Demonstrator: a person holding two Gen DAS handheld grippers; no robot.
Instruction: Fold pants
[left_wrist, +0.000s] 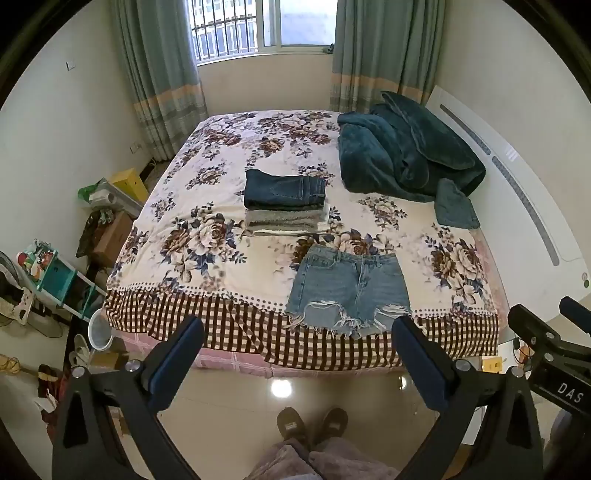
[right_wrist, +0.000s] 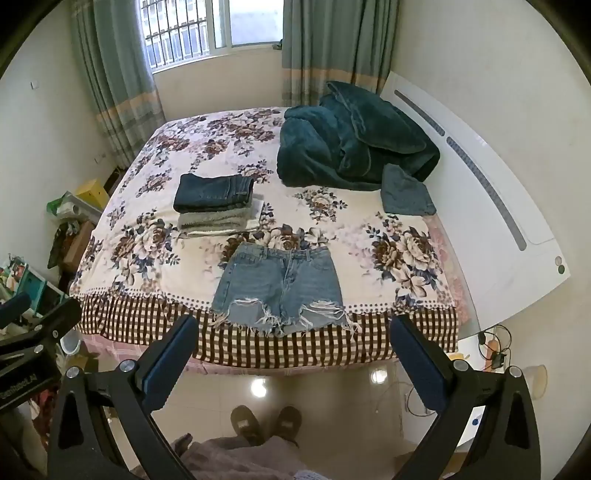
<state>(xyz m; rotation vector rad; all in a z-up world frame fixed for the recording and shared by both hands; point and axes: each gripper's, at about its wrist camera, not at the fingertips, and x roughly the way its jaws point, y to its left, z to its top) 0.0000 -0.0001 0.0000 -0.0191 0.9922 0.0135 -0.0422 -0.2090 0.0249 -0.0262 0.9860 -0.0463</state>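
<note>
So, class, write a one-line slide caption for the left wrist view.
Open left gripper faces light denim shorts spread flat at the floral bed's edge, behind them a folded clothes stack.

Teal blanket (left_wrist: 402, 155) heaped on floral bedspread (left_wrist: 207, 236).

Far ahead of the jaws, the folded dark jeans (left_wrist: 284, 190) cover most of the grey and white garments (left_wrist: 286, 221) stacked beneath them. The teal blanket (right_wrist: 351, 142) hides part of the headboard (right_wrist: 491, 206). Both picture bottoms cut off the person's legs (left_wrist: 317, 461).
</note>
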